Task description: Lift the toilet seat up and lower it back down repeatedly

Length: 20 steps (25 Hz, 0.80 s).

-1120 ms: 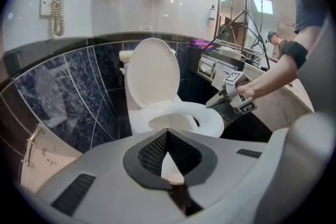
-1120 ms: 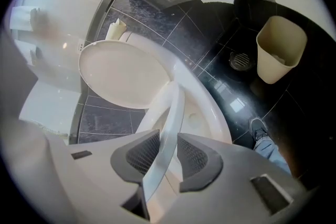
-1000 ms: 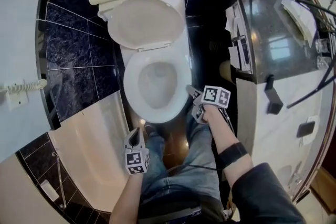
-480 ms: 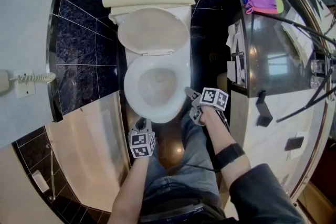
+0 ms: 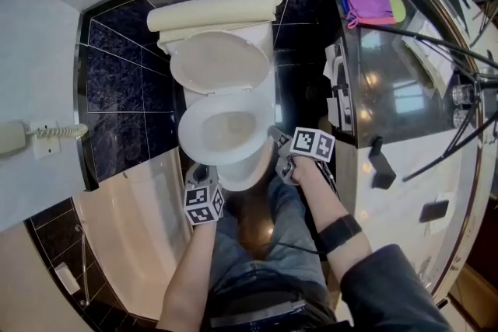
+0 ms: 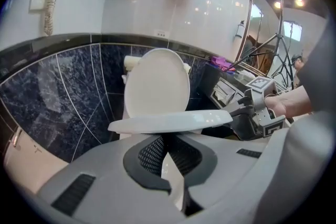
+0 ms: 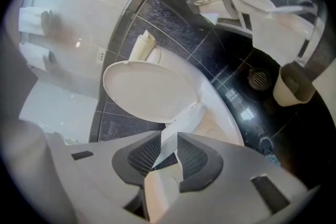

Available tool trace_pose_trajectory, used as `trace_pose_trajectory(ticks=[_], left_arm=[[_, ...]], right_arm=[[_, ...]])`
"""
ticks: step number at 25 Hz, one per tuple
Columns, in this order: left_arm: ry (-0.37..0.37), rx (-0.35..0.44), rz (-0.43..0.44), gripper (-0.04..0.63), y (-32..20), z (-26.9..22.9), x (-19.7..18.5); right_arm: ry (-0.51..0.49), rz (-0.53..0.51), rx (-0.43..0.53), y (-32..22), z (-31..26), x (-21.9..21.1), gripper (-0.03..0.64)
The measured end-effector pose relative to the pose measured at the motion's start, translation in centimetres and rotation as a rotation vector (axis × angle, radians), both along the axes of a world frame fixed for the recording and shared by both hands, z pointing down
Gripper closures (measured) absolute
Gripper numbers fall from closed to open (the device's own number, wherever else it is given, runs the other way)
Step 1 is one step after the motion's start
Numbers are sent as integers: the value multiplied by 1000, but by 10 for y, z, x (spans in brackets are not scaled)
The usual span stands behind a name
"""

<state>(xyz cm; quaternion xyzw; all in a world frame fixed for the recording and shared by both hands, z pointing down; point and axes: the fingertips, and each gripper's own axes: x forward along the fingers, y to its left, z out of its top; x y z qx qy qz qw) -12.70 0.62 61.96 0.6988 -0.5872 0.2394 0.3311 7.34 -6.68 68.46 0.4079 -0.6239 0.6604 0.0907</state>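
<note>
Bathroom with dark wall tiles point(image 5: 117, 82). Right gripper point(image 7: 169, 139): its jaws have just been closing and now pinch the side edge of the seat point(image 7: 185, 119), which runs between the pads, evidently to carry its weight. The seat hangs partway up, off the bowl point(image 7: 227, 122). Beyond the fingertips the lid point(image 7: 147, 89) stands upright. Left gripper point(image 6: 167, 145): tips drawn together, empty, just below the seat's front, probably on standby.

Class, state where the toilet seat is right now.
In the left gripper view the seat sits mid-frame, partly raised, in front of the upright lid, its right edge clamped in the right hand-held gripper.
</note>
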Motion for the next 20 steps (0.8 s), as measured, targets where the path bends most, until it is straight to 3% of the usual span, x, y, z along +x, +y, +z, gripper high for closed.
trace_pose_trajectory(ticks=[5, 9, 20], left_arm=[[-30, 61, 36, 595, -47, -21, 0], [-36, 102, 40, 595, -86, -34, -3], [-106, 213, 53, 595, -181, -50, -9]], right_arm=[[19, -34, 154, -22, -52, 2, 539], [121, -85, 243, -29, -77, 8, 590], [232, -204, 364, -18, -127, 31, 598]])
